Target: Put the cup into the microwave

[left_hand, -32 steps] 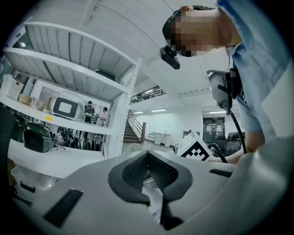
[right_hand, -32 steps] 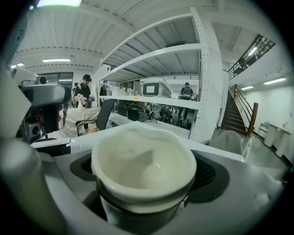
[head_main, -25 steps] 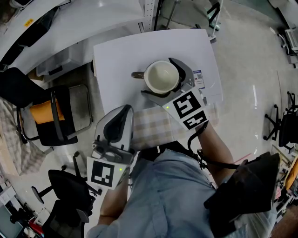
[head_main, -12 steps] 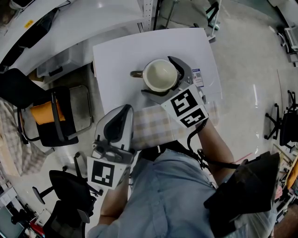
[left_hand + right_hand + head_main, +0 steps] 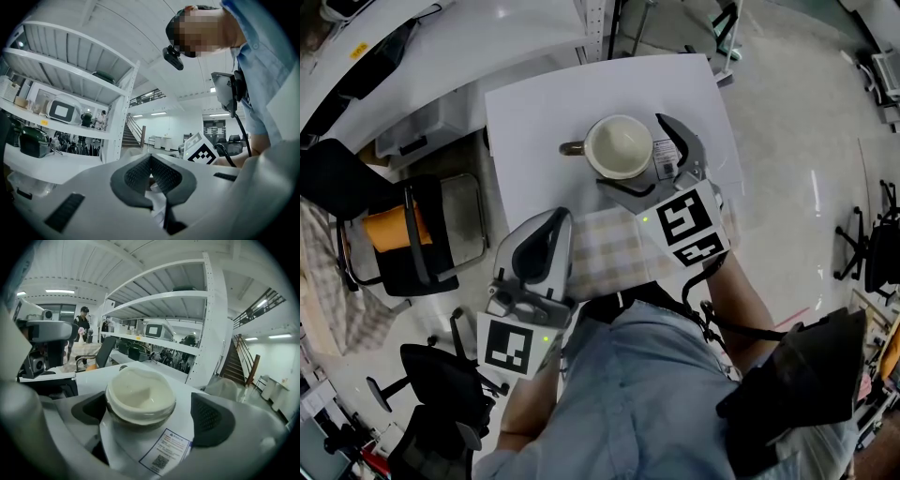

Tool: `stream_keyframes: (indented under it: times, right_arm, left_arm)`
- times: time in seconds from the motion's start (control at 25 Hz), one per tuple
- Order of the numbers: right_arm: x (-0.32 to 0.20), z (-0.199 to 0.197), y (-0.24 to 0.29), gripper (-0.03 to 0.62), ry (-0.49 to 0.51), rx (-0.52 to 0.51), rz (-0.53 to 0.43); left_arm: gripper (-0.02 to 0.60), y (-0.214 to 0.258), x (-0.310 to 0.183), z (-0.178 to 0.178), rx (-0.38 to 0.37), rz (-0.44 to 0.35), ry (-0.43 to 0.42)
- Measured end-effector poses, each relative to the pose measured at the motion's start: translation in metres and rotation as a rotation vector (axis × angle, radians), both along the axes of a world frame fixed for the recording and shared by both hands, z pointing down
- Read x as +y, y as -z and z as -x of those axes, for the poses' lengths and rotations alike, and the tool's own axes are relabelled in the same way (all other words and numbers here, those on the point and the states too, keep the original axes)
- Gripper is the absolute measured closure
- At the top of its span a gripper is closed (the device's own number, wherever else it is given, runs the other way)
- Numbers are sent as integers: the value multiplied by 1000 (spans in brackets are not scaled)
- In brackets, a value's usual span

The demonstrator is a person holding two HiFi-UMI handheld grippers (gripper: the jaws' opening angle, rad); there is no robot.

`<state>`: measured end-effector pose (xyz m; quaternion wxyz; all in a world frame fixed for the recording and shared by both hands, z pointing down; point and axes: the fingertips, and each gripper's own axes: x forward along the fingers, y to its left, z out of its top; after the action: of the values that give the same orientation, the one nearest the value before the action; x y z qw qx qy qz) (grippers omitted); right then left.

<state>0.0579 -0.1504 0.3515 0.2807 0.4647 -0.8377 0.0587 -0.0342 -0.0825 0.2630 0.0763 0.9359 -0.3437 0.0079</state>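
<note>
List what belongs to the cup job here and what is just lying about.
Job in hand:
- cup, standing between the parted jaws of the right gripper
- left gripper, shut, held away from the cup

Lying about:
- checked cloth
- printed label
- office chair

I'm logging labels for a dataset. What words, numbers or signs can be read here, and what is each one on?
No text here is legible.
Blue-bordered white sticker on the white flat top, beside the cream-lined brown cup: fine print and a QR code, too small to read.
Black-and-white marker cubes: square patterns only, no words.
Small yellow tag on a white shelf edge: too blurred to read.
</note>
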Motion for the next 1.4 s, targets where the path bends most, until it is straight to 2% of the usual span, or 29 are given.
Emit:
stream_keyframes:
  times: [0.64,0.92,1.12,1.4]
  right_arm:
    - [-2,-65,-4,43,-144,58,2]
    - [-2,-49,10,43,-159,26,-48]
    - [-5,-23,11,43,-120,44,-66]
    - [-11,-40,9,43,-174,68,-69]
  left_arm:
    - [577,-4,1,-14,-6,11,-29]
    - [577,-2,3,-12,-1,4,-30]
    - [577,1,4,-5,-1,2,-20]
    - [577,-3,1,-5,-6,9,-19]
